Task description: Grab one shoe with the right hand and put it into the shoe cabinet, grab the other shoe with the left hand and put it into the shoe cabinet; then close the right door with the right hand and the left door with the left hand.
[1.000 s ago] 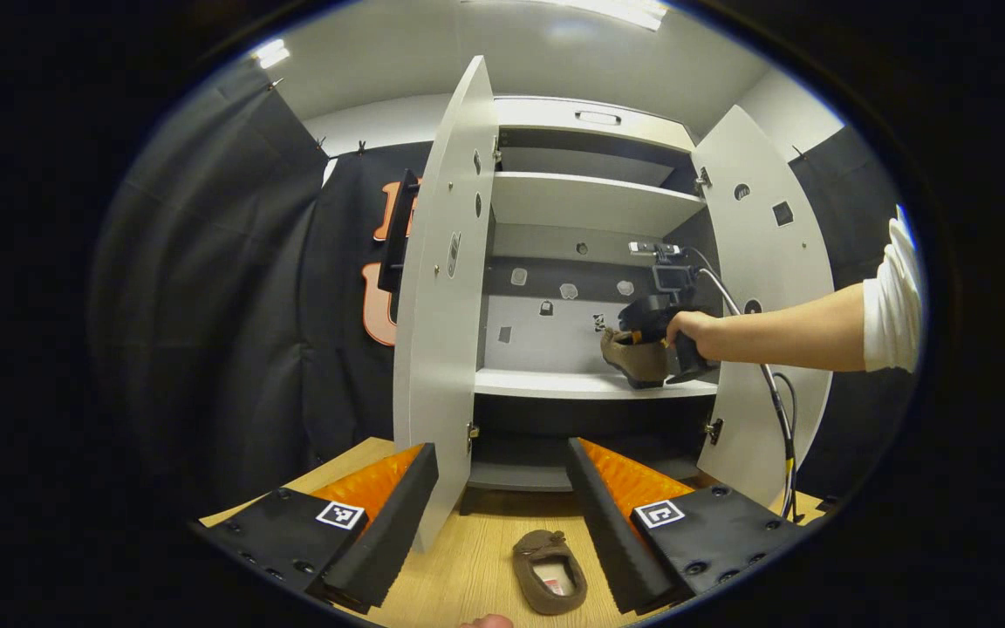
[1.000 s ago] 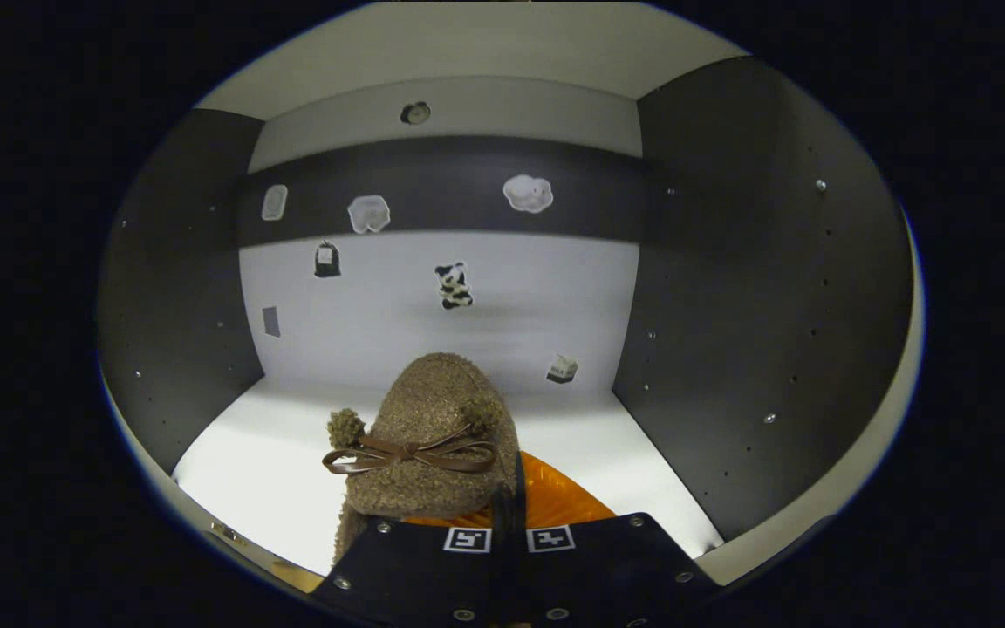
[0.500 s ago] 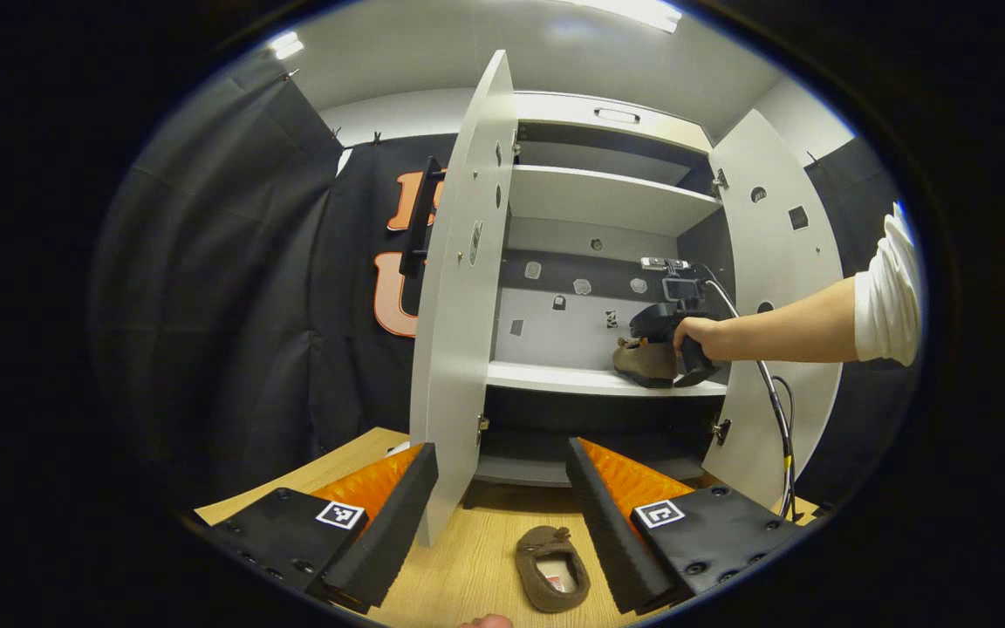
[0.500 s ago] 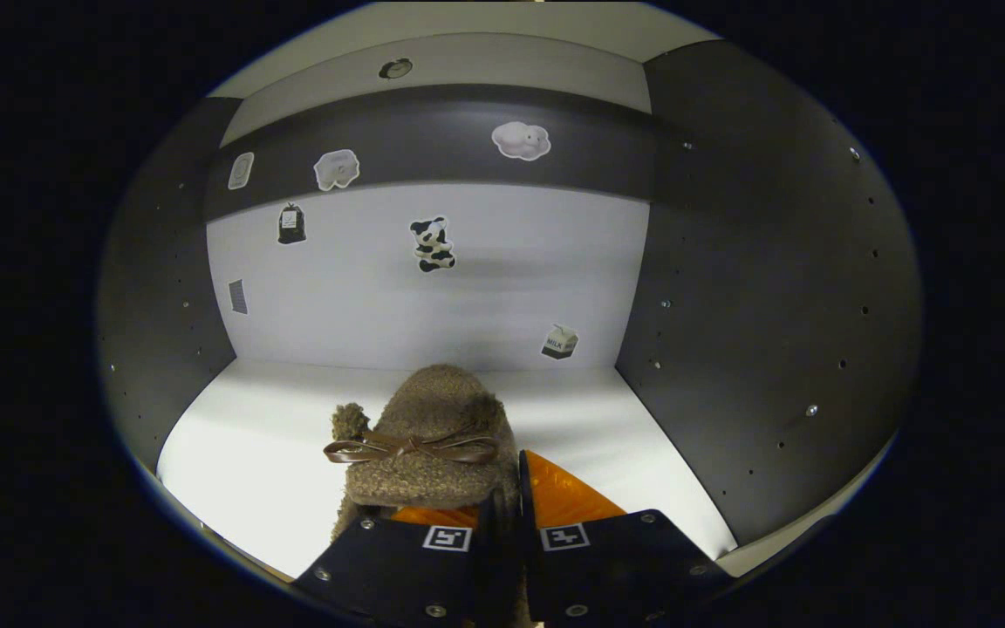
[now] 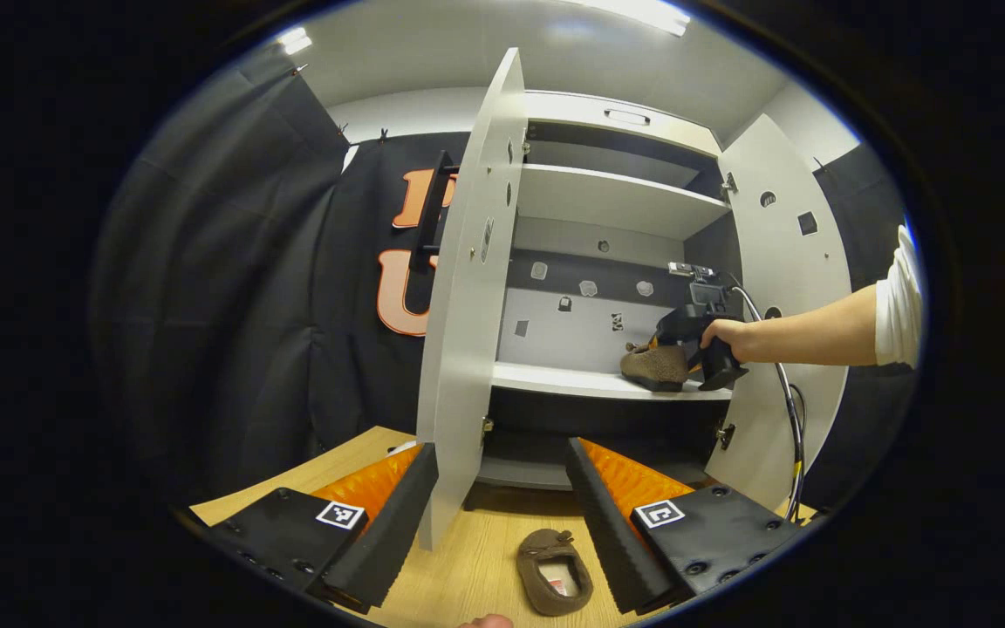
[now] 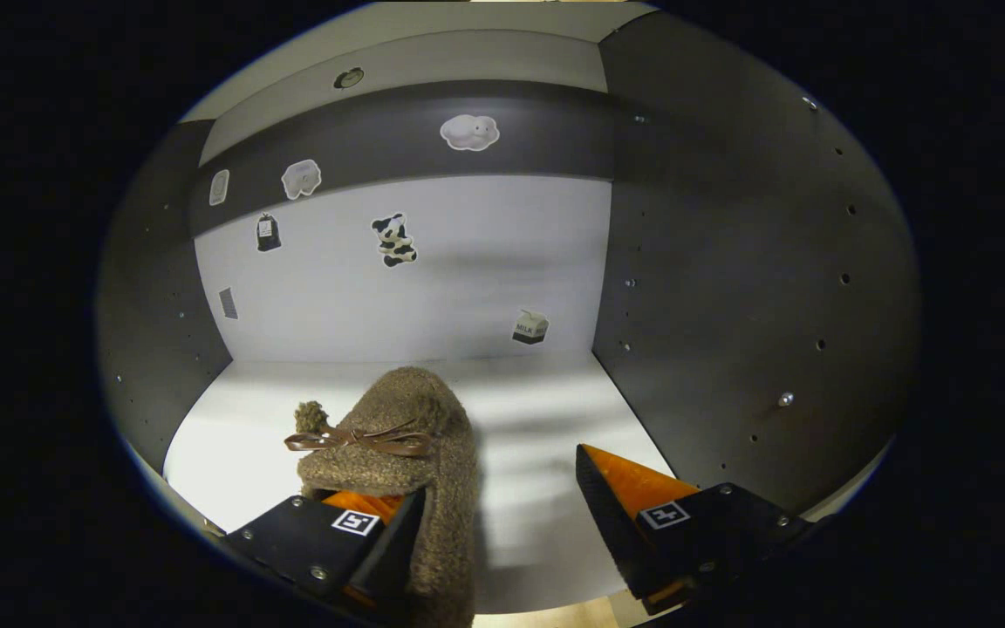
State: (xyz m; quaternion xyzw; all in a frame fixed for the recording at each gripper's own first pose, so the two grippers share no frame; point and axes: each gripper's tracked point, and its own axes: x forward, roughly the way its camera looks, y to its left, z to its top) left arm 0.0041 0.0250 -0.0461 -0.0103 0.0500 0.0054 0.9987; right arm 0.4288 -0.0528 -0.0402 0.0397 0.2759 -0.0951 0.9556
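Observation:
A fuzzy brown shoe with a bow [image 6: 398,427] rests on the white middle shelf [image 6: 546,515] of the shoe cabinet. My right gripper [image 6: 502,475] is open; its left finger sits inside the shoe's opening and its right finger stands apart over bare shelf. In the left gripper view that shoe [image 5: 655,366] lies at the shelf's right end, with a hand [image 5: 725,336] holding the right gripper behind it. The other brown shoe [image 5: 555,571] lies on the wooden floor [image 5: 468,567], between the fingers of my open left gripper [image 5: 501,449], which hangs above it.
Both cabinet doors stand open: the left door [image 5: 468,288] edge-on just beyond my left finger, the right door [image 5: 786,288] behind the forearm. A cable [image 5: 790,436] hangs down from the right gripper. Stickers dot the cabinet's back wall [image 6: 433,288].
My right gripper has opened and let go of the shoe, which now sits on the shelf. The left gripper has shifted only slightly.

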